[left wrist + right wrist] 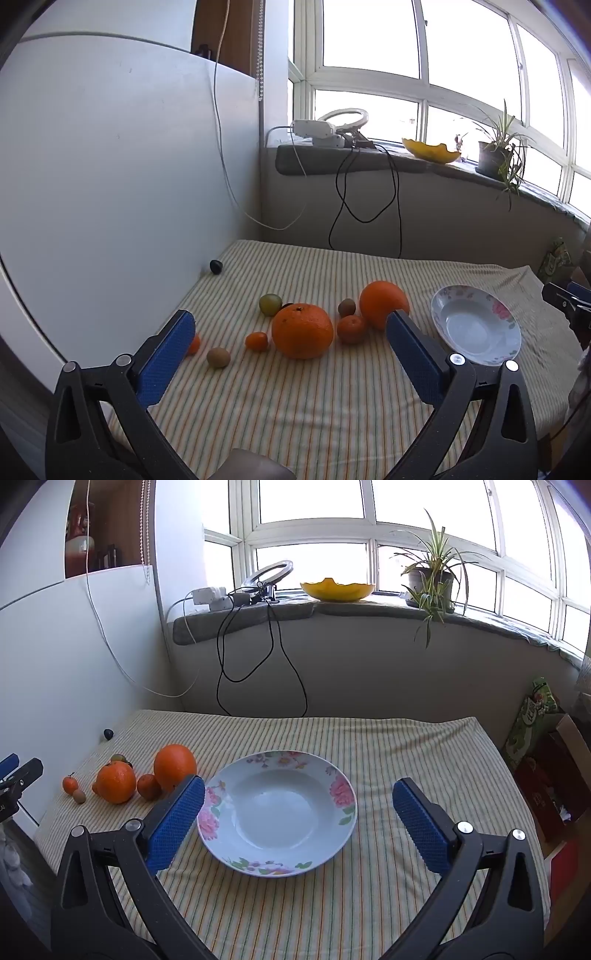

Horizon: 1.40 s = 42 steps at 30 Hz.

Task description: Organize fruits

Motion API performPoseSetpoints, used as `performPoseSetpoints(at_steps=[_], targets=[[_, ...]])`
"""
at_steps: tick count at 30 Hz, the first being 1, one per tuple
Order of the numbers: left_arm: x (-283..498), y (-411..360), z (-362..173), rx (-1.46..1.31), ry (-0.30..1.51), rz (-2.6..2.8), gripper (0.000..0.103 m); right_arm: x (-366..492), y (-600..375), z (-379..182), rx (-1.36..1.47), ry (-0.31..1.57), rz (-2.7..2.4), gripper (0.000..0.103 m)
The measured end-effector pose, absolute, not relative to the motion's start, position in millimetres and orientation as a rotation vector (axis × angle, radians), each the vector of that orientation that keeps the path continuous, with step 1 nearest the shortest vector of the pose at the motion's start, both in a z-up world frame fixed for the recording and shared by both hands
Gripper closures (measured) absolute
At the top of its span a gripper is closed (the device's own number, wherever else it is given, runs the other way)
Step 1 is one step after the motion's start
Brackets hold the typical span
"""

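Several fruits lie on the striped tablecloth: a large orange (302,331), a second large orange (382,302), a small mandarin (351,329), a tiny orange fruit (256,341), two brown kiwis (218,357) (347,307) and a green fruit (270,304). An empty floral plate (476,324) sits to their right. My left gripper (291,354) is open and empty above the near fruits. My right gripper (299,812) is open and empty, its jaws on either side of the plate (277,812). The oranges (116,781) (174,761) show at left in the right wrist view.
A small dark object (216,266) lies at the table's far left by the white wall. Cables (364,192) hang from the windowsill, which holds a ring light, a yellow bowl (430,150) and a potted plant (498,151). Boxes and a bag (532,716) stand beyond the table's right edge.
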State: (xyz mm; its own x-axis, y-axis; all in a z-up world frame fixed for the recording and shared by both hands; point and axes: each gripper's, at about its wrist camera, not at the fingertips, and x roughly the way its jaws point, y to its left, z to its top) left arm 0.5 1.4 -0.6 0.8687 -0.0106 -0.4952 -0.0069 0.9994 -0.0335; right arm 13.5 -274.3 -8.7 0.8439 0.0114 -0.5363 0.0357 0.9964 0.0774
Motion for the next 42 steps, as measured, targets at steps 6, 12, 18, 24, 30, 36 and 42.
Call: performPoseSetpoints(at_steps=[6, 12, 18, 24, 30, 36, 42], targets=[[-1.0, 4.8, 0.1, -0.028, 0.499, 0.004, 0.001, 12.6, -270.6, -10.4, 0.072, 0.58, -0.018, 0.0], [0.5, 6.4, -0.2, -0.025, 0.512, 0.011, 0.001, 10.8, -270.6, -13.2, 0.082, 0.575, -0.026, 0.0], [2.3, 3.1, 0.6, -0.021, 0.512, 0.007, 0.001, 11.5, -273.7, -11.4, 0.09, 0.573, -0.023, 0.0], [3.0, 1.8, 0.2, -0.019, 0.51, 0.008, 0.001, 11.7, -274.5, -10.6, 0.093, 0.572, -0.026, 0.0], [3.0, 0.0, 0.1, -0.02, 0.506, 0.007, 0.001, 13.1, -275.6, -11.3, 0.096, 0.576, -0.027, 0.0], [3.6, 0.4, 0.9, -0.021, 0.506, 0.006, 0.001, 12.9, -275.5, -10.9, 0.095, 0.573, -0.025, 0.0], [3.3, 0.2, 1.1, -0.022, 0.506, 0.007, 0.001, 12.8, -275.5, -10.7, 0.095, 0.572, -0.026, 0.0]])
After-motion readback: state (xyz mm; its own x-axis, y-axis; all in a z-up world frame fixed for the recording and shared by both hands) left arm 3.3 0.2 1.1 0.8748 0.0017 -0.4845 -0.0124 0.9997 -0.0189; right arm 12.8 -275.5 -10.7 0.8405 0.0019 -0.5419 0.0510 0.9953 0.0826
